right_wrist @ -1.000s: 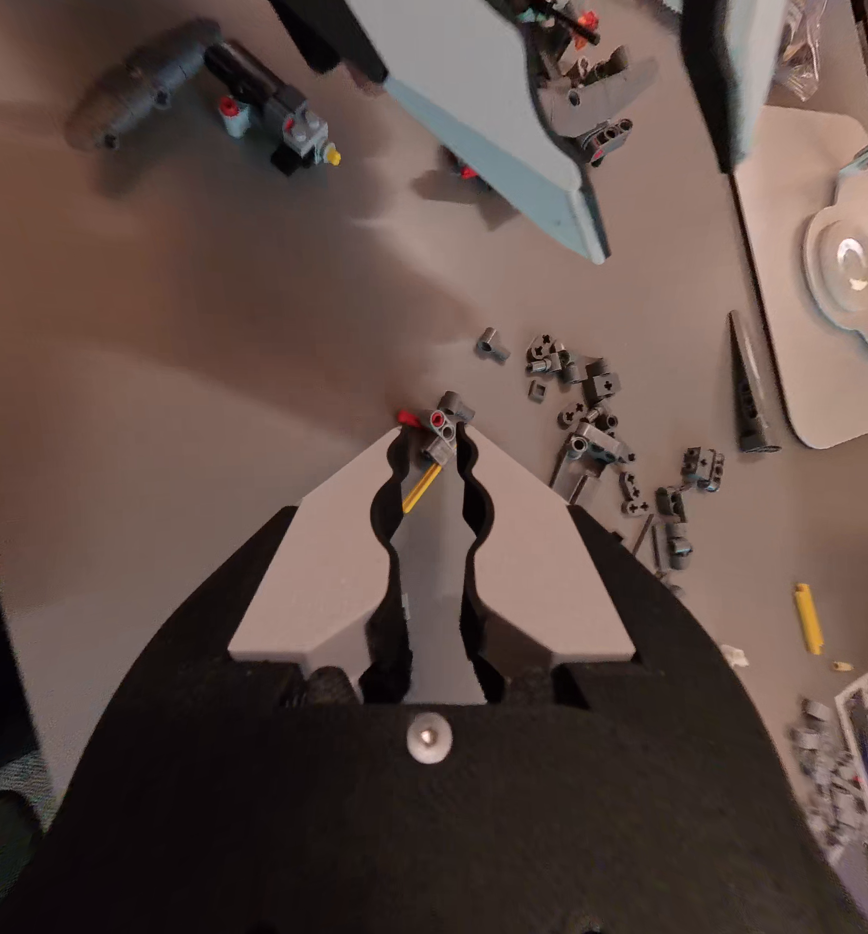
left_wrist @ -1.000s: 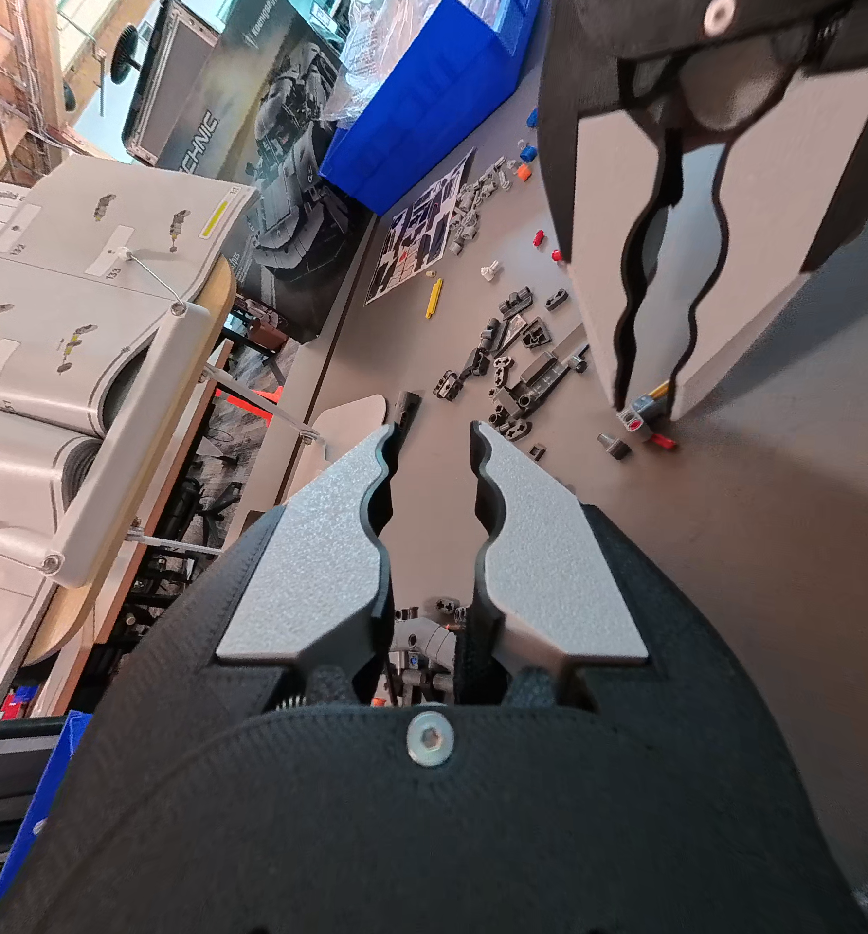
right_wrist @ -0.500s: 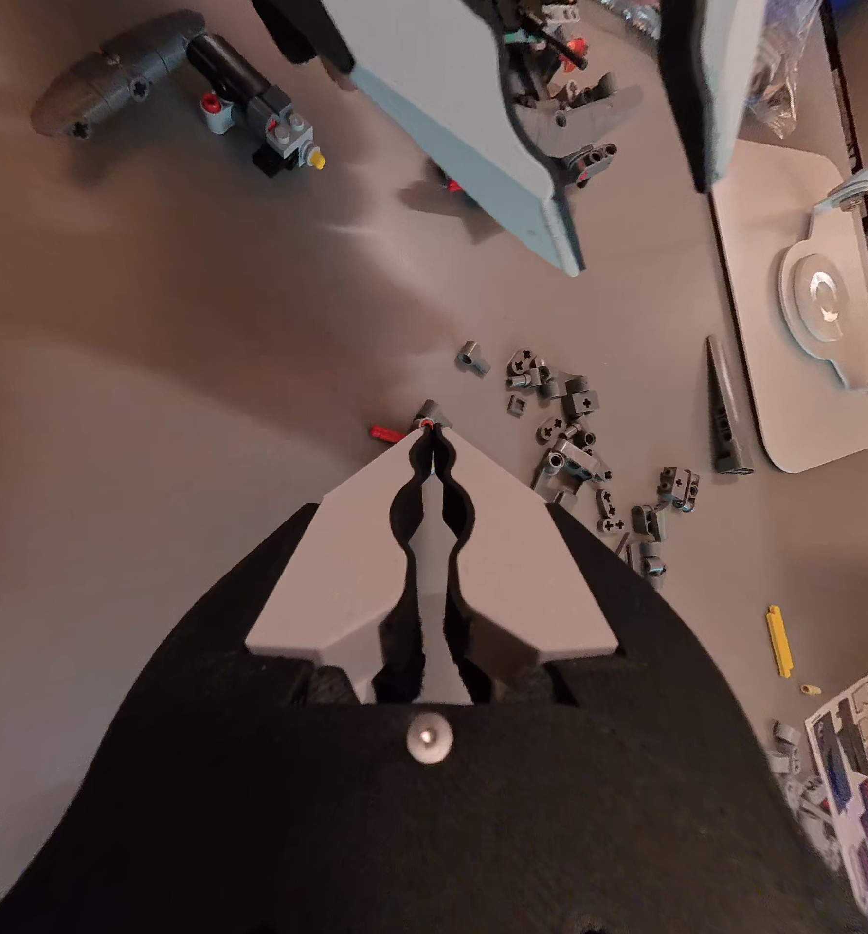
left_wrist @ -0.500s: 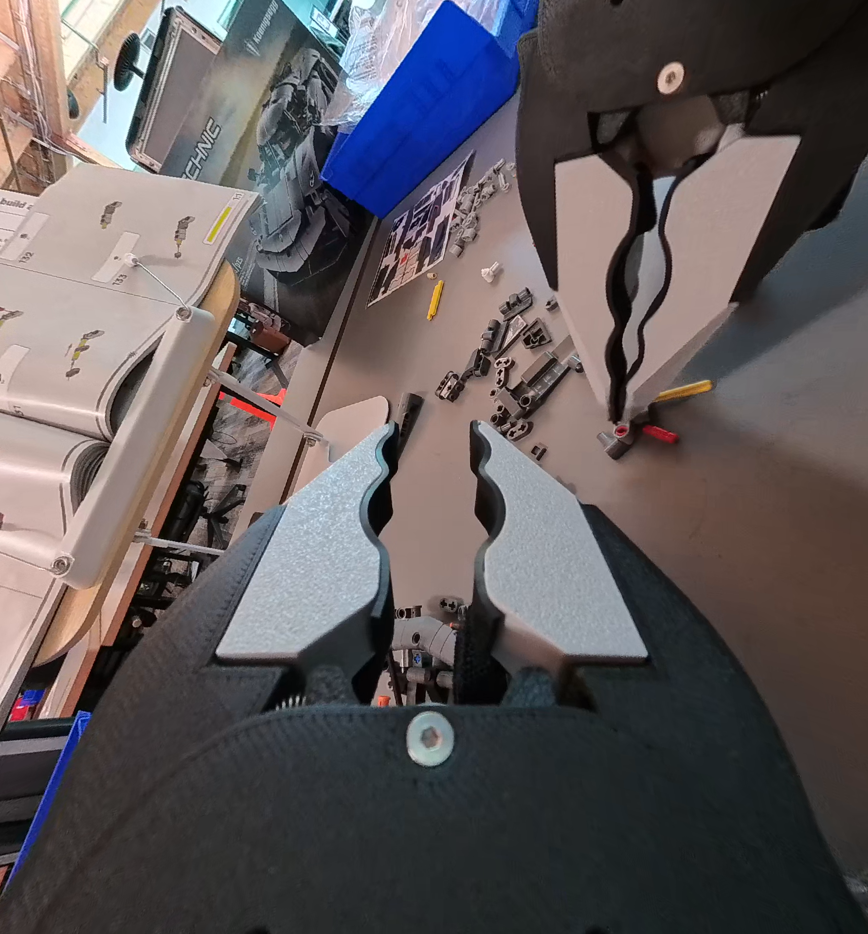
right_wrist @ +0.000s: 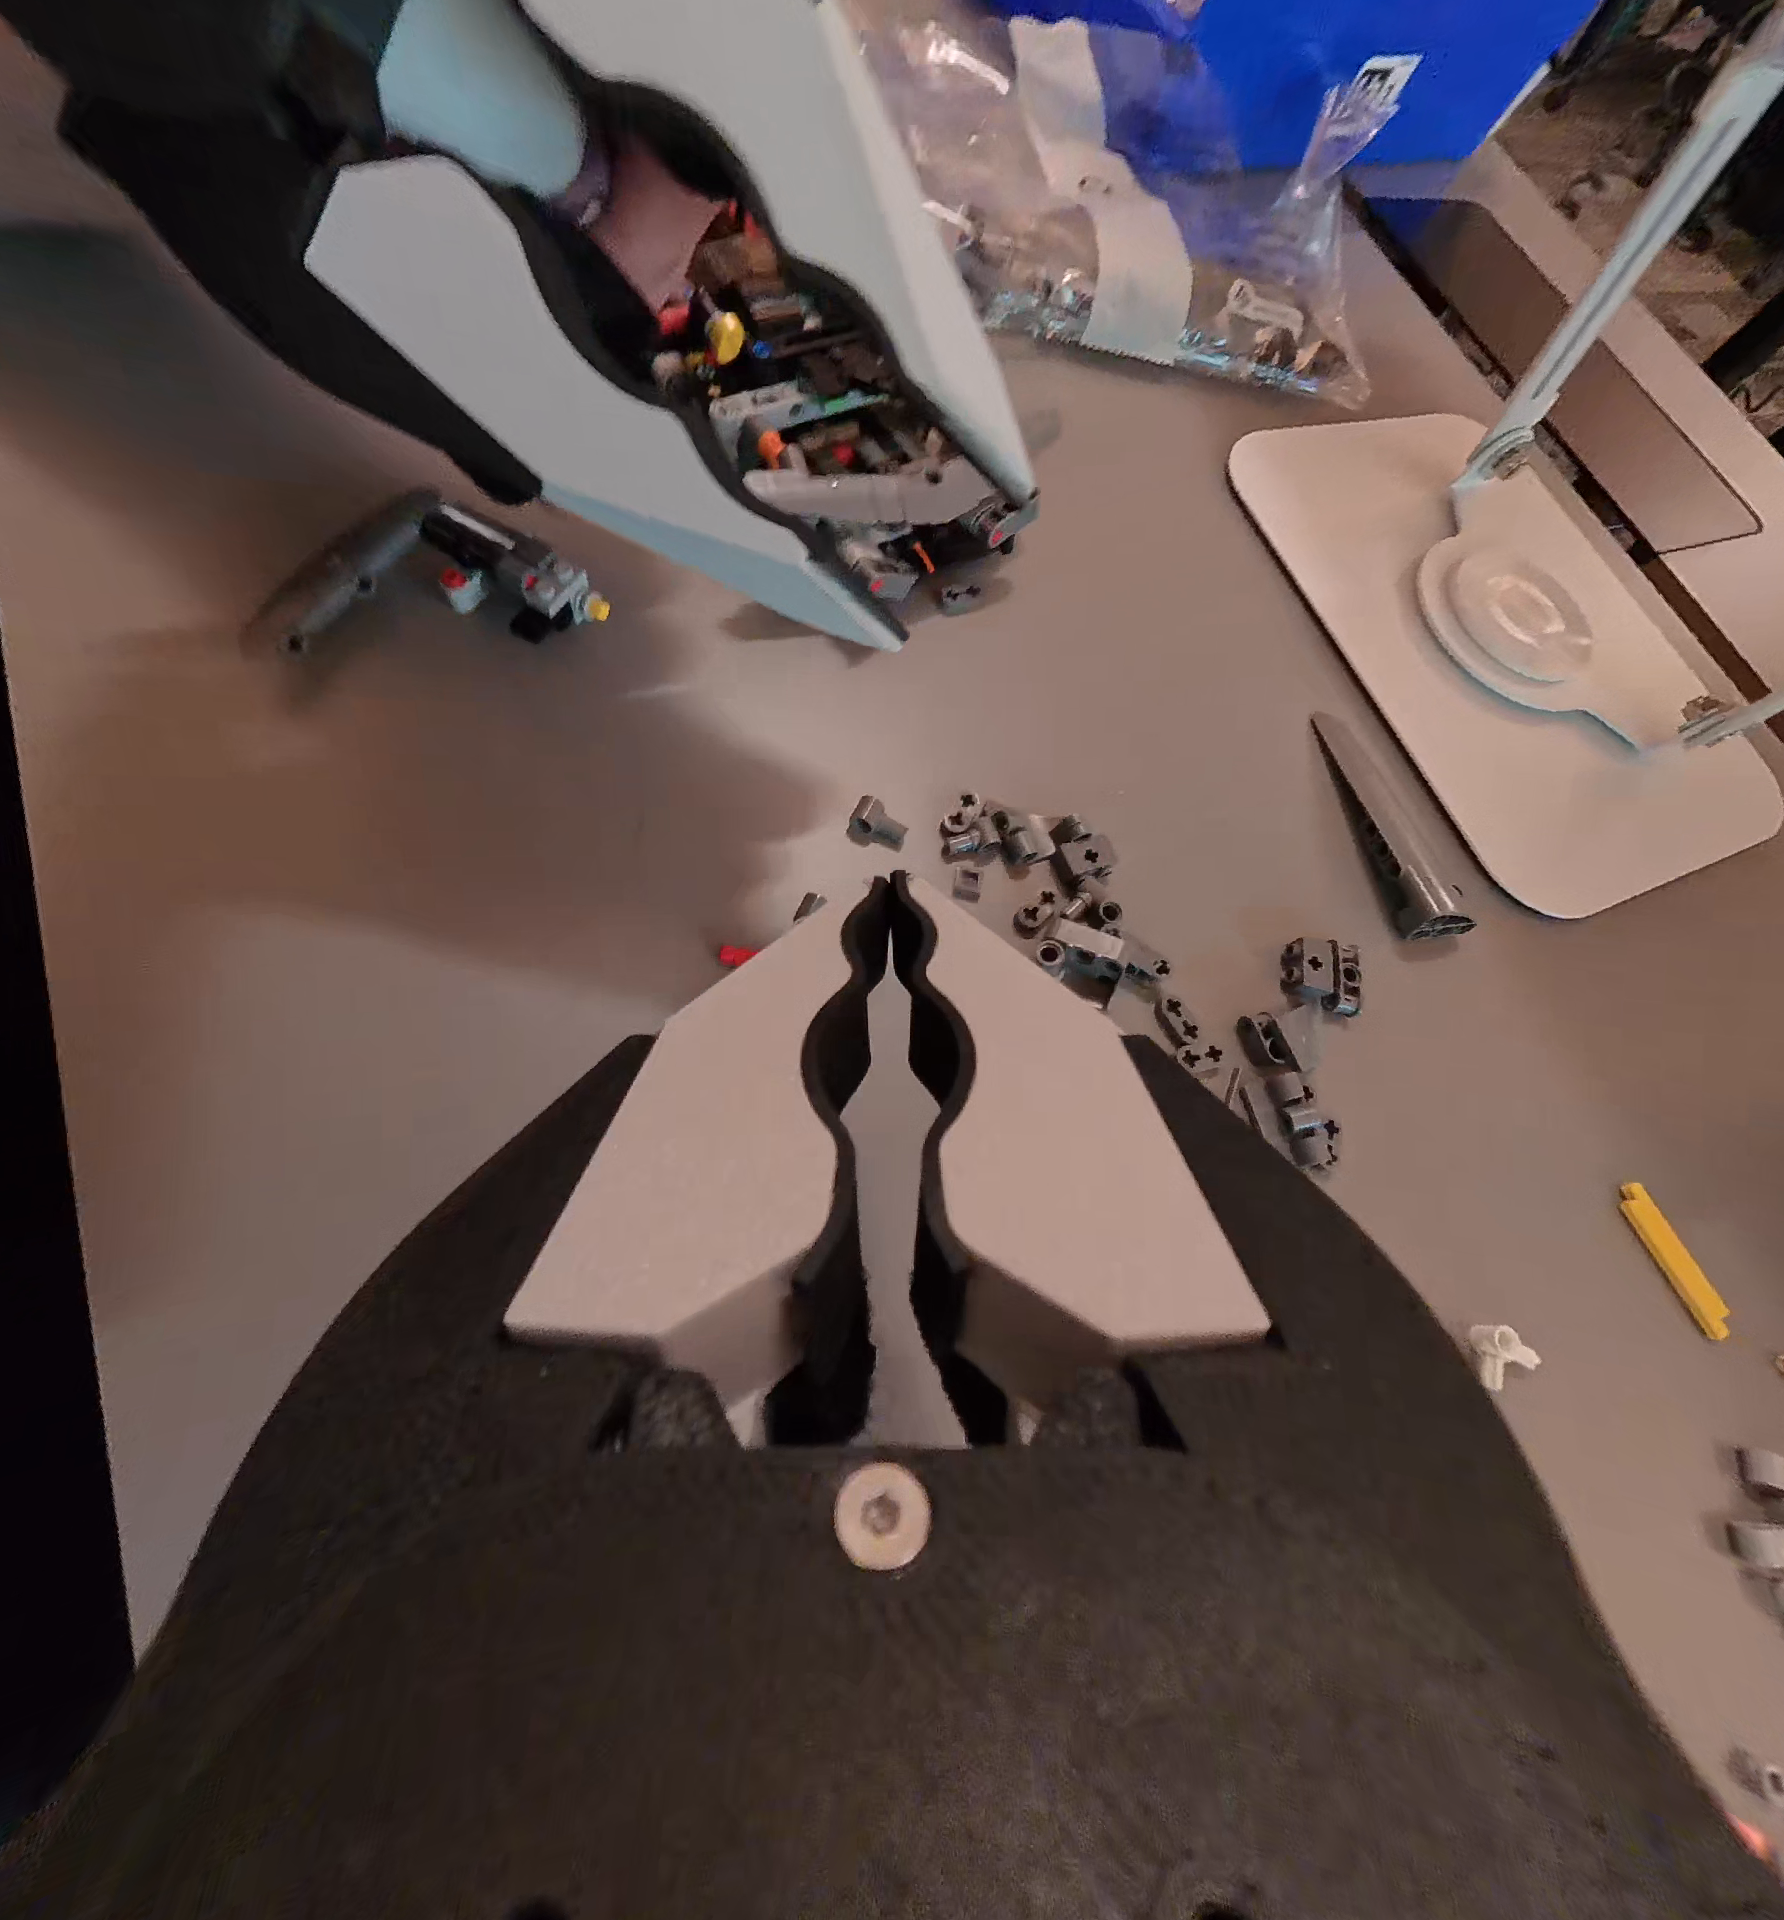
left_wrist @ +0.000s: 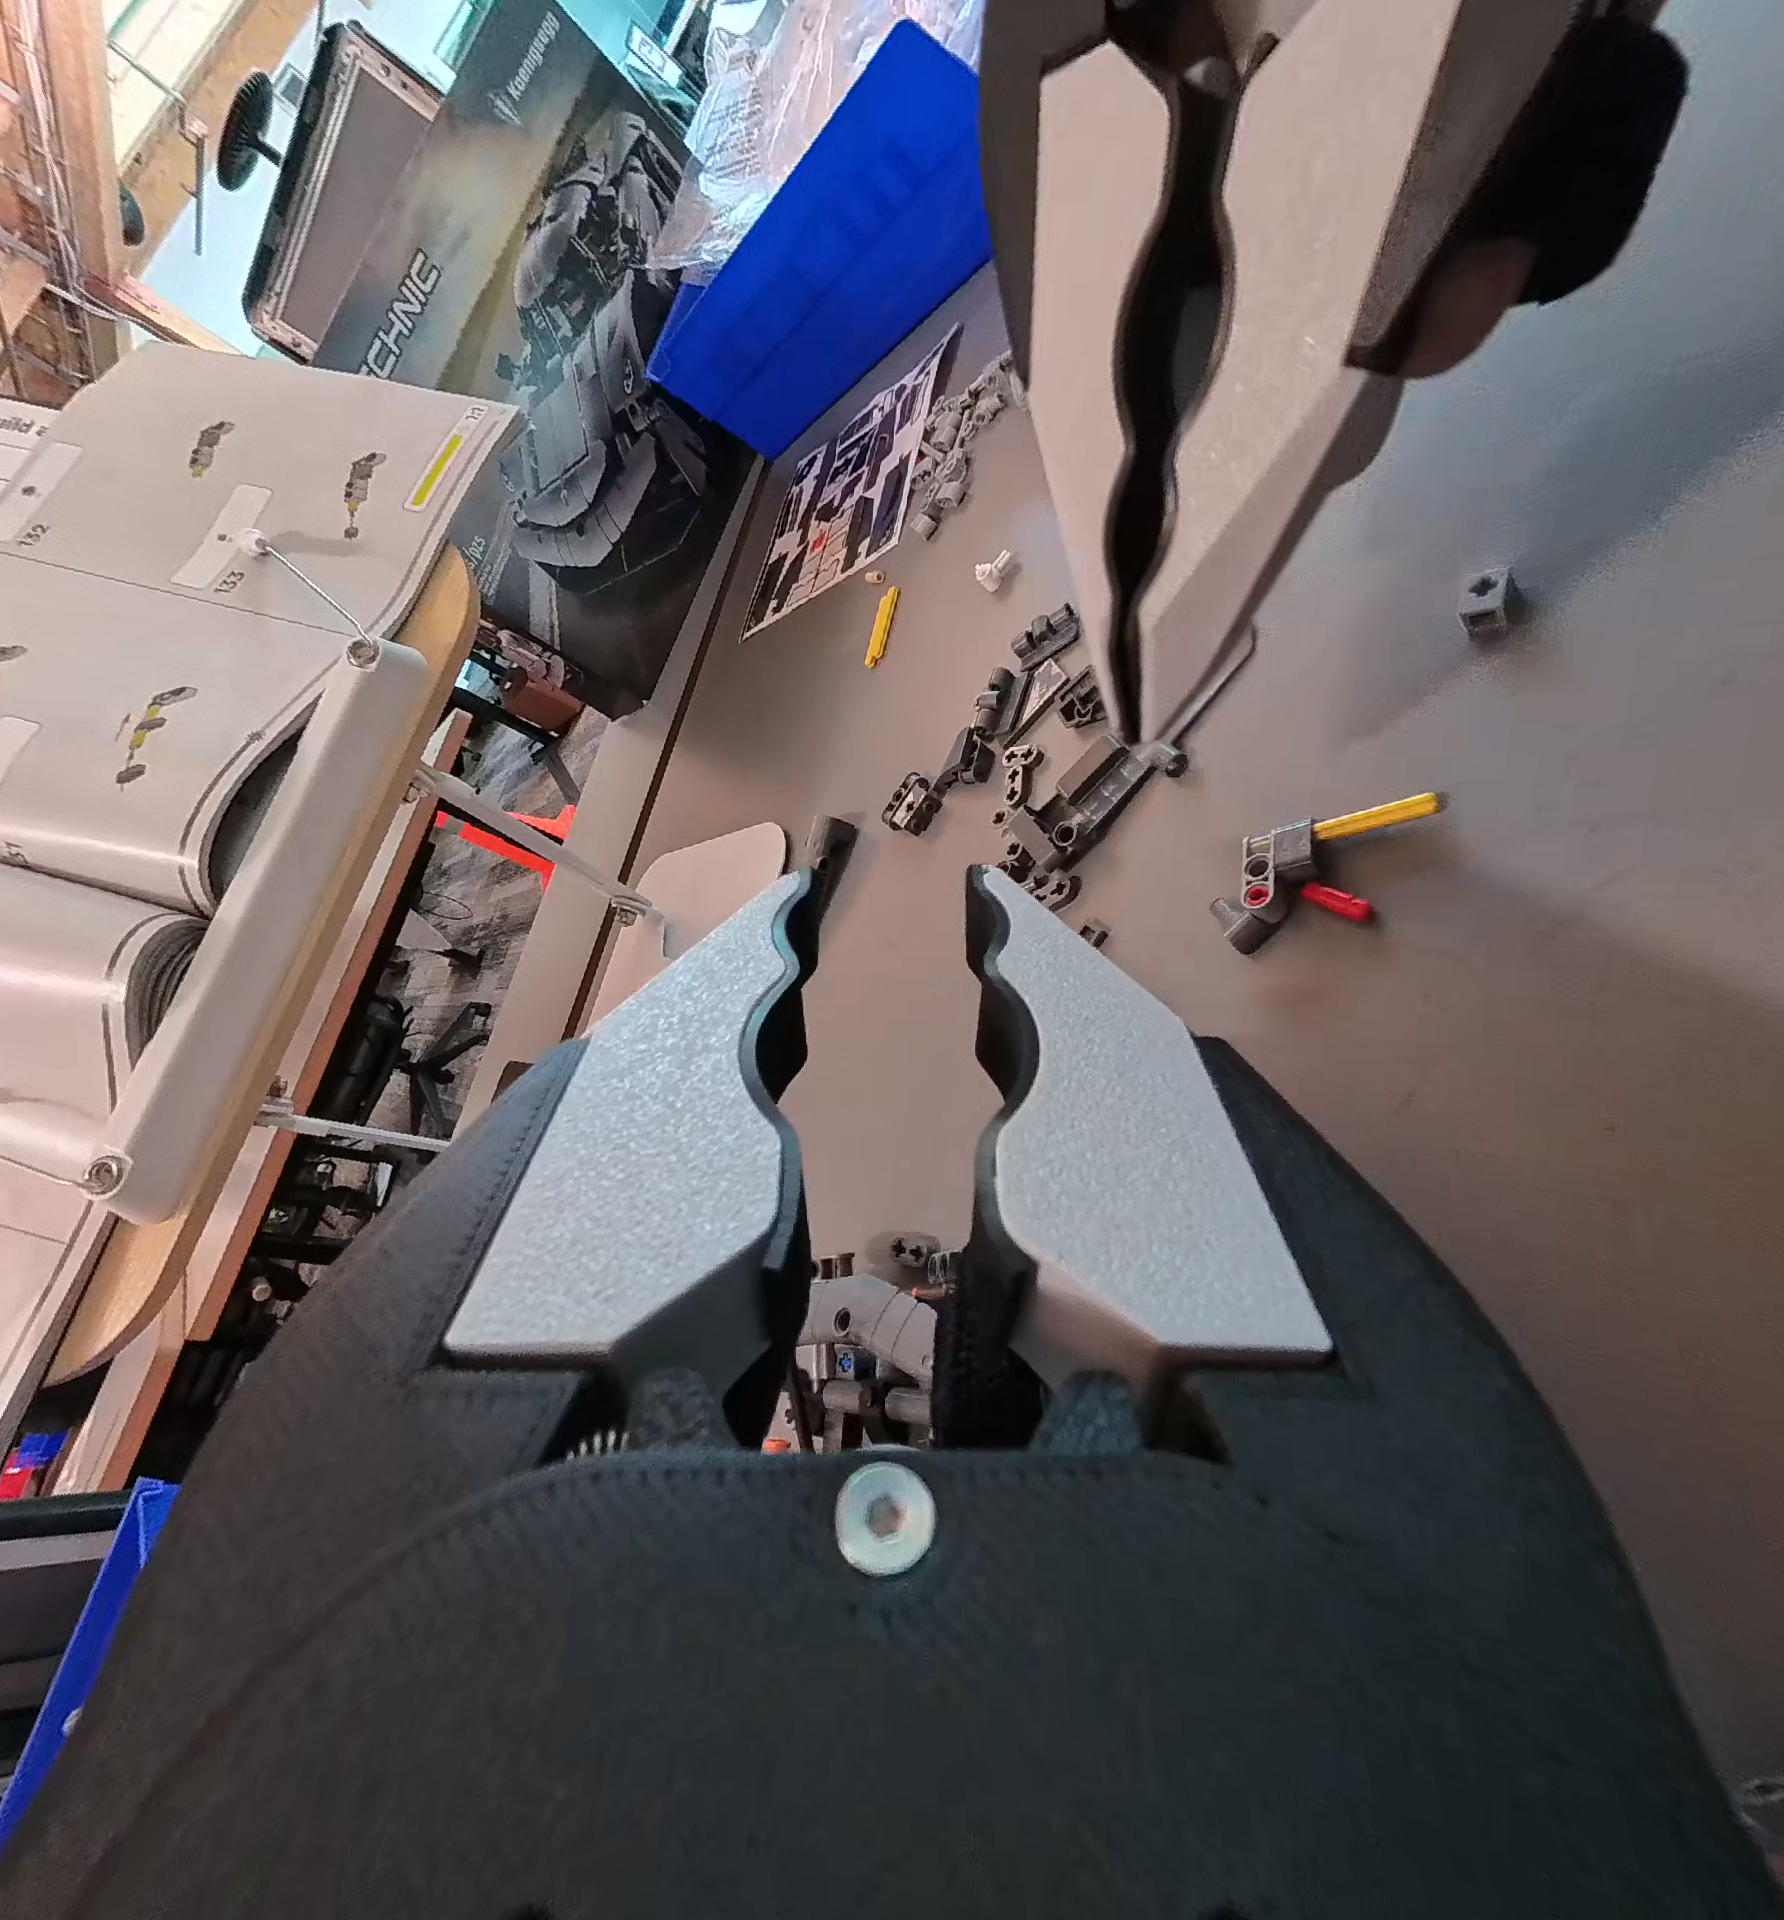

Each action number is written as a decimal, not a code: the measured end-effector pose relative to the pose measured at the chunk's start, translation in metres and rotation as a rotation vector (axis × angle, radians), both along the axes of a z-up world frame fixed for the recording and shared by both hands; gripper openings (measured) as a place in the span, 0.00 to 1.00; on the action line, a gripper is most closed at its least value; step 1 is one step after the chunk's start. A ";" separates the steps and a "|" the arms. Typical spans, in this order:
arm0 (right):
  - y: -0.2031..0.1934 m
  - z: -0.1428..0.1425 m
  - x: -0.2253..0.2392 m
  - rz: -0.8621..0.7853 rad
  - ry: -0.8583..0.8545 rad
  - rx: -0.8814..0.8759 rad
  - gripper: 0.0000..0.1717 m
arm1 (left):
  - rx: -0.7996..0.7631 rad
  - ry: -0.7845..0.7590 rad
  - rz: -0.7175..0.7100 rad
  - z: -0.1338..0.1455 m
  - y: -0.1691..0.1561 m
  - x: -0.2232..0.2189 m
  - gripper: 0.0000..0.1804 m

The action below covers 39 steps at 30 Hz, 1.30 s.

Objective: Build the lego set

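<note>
Hovering over a grey table (left_wrist: 1490, 1143) strewn with building-toy parts, two hand-held grippers share the scene. A blue bin (left_wrist: 846, 260) sits at the top of the left wrist view, and an open instruction booklet (left_wrist: 192, 582) on a stand fills that view's left side. The stand's white base (right_wrist: 1490, 665) lies at the right of the right wrist view.

The left gripper (left_wrist: 888, 894) has its fingertips spread. A multicoloured brick assembly (right_wrist: 815, 416) is lodged deep between its fingers and appears to be clamped there, though the contact is hard to see.

The right gripper (right_wrist: 890, 883) has its tips pressed together on nothing, at the edge of a scatter of dark grey connectors (right_wrist: 1085, 935) in mid-frame.

Just right of those tips in the left wrist view, a small grey piece with a yellow axle (left_wrist: 1283, 857) lies on the table, a red pin (left_wrist: 1335, 902) touching it.
</note>
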State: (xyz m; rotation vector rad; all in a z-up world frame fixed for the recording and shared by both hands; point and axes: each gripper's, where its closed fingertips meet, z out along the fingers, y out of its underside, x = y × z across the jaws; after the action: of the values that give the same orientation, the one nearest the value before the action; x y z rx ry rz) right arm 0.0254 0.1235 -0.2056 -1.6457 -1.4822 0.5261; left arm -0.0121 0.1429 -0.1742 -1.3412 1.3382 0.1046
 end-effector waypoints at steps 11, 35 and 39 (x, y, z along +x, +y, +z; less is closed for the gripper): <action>-0.003 0.051 0.000 0.003 0.490 -0.225 0.00 | -0.126 -0.090 -0.073 -0.002 -0.013 0.012 0.14; -0.005 -0.058 -0.013 0.155 -0.372 -0.180 0.05 | -0.088 -0.010 -0.011 -0.007 -0.002 0.000 0.14; -0.004 -0.056 -0.014 0.154 -0.336 -0.188 0.04 | -0.095 -0.001 -0.014 -0.010 -0.003 0.001 0.14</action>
State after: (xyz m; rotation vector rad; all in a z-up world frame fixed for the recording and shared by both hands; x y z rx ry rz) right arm 0.0116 0.1199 -0.2613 -1.8426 -1.8638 0.5020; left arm -0.0114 0.1403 -0.1837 -1.4108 1.3655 0.0310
